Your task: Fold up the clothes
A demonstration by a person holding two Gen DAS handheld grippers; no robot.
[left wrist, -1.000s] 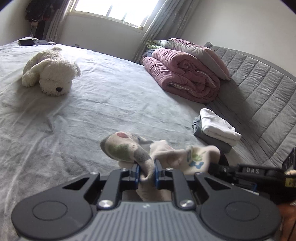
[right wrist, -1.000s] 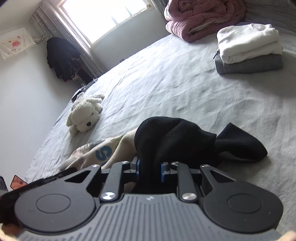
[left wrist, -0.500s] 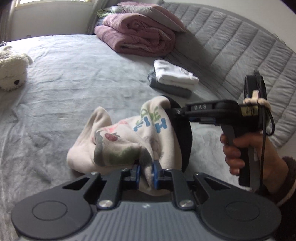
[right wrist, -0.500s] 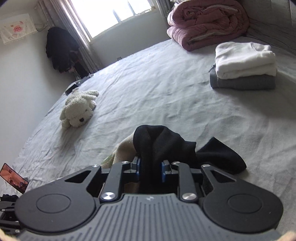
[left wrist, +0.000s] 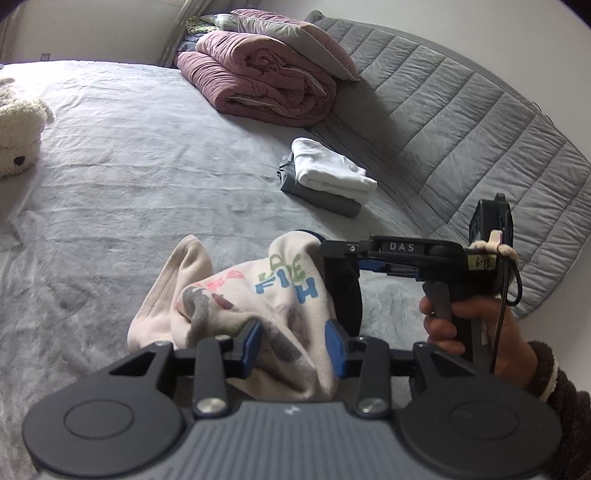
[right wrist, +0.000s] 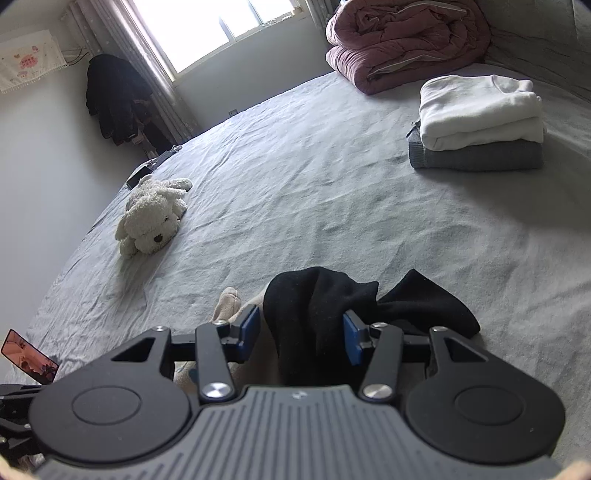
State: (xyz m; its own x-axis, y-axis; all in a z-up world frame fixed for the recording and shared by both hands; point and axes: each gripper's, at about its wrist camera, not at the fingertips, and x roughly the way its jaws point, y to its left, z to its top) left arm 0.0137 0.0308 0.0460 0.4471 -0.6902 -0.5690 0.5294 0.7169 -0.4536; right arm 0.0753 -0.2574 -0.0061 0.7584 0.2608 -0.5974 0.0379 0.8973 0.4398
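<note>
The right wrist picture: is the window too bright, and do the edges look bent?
Right wrist view: the window is blown out to white, and the bed curves from fisheye distortion. Left wrist view: even light, and the headboard bows.

On the bed (right wrist: 332,192), the bunched garment (left wrist: 258,295) lies nearest, between both grippers' fingers. Beyond it to the right sits a stack of folded clothes (right wrist: 480,122), with a rolled quilt (right wrist: 406,40) behind that by the headboard (left wrist: 461,122). A plush dog (right wrist: 151,221) lies far left.
</note>
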